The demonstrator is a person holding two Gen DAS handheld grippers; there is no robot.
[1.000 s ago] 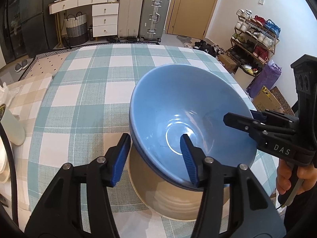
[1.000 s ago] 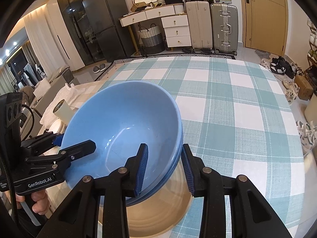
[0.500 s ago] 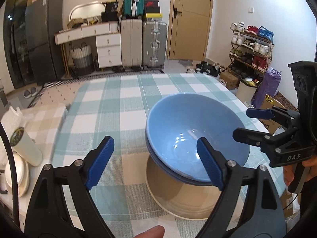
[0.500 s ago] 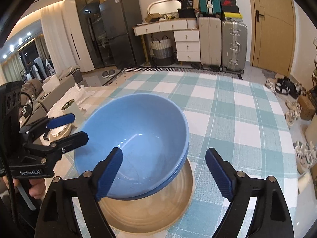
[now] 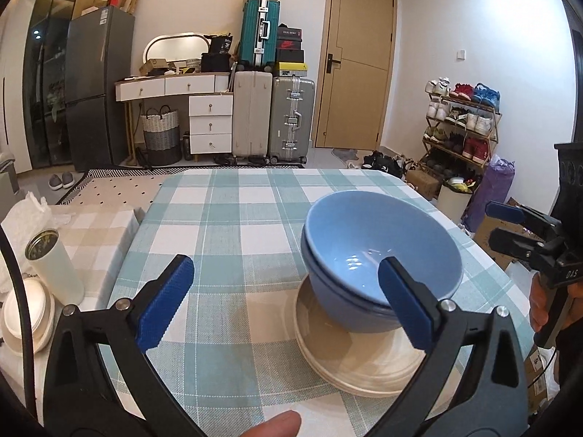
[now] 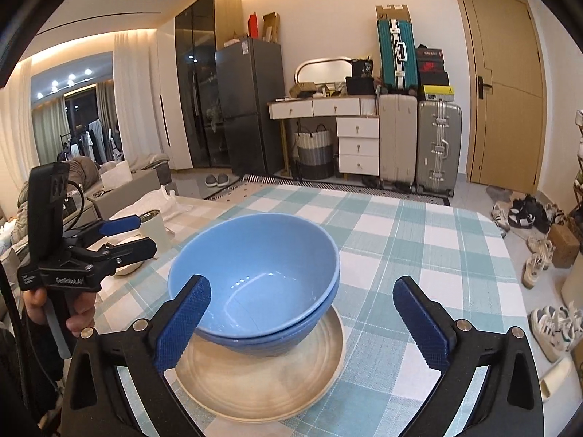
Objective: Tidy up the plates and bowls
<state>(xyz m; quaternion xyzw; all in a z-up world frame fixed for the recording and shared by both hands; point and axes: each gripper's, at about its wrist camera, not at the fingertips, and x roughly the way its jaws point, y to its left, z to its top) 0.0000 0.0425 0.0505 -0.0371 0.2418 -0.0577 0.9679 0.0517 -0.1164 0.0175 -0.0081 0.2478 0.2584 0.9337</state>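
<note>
Now both tools stand released: the left gripper (image 5: 286, 300) and the right gripper (image 6: 302, 322) have just been opening and their jaws are spread wide with nothing pressed between them. Ahead of the left jaws and toward their right side sit two blue bowls (image 5: 379, 258), one nested in the other, resting on a stack of cream plates (image 5: 357, 360) on the checked tablecloth (image 5: 233, 240); from the right gripper the bowls lie ahead, nearer its left jaw. Judging by this, the stacking step looks done and the hands are at the letting-go stage. Any next move would call for finding more dishes: off to the left of the left jaws there is a pale round dish (image 5: 25, 313) beside a white cup (image 5: 54, 266), and reaching it would mean swinging that way and closing on its rim. Whether that dish is a bowl or a plate is hard to tell, being cut off at the frame edge. How many plates are in the stack is unclear, and the right jaw hides part of the bowls.
</note>
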